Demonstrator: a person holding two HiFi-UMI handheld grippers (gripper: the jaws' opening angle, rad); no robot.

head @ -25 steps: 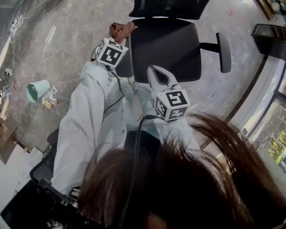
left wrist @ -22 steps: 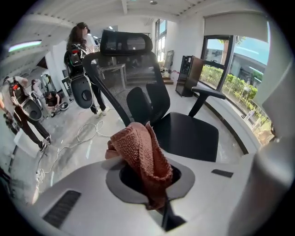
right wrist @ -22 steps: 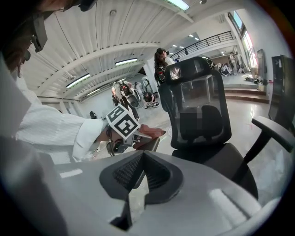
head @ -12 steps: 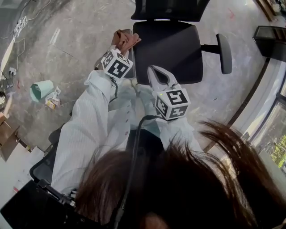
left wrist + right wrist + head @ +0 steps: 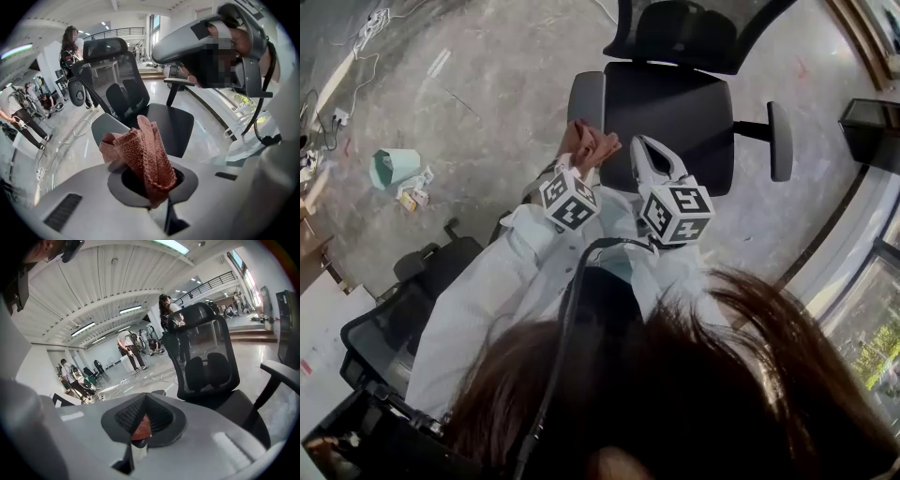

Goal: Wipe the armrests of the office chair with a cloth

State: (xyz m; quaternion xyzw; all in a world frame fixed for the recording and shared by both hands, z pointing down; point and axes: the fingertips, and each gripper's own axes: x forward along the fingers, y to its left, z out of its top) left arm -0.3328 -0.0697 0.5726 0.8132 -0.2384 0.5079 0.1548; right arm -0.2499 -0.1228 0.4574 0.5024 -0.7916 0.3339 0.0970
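Left tongs (image 5: 157, 198) clamp the cloth (image 5: 140, 150); right tongs (image 5: 641, 145) closed, just beside it.

Teal bin (image 5: 394, 167), floor cables (image 5: 370, 23), bystanders (image 5: 132, 350)

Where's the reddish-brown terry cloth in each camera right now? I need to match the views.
Head view: reddish-brown terry cloth at centre, at the left gripper's tip.
Left gripper view: centre, clamped in the jaws.
Right gripper view: only a small reddish patch low between the jaws; cannot confirm it.
Shared landmark: black mesh-backed office chair.
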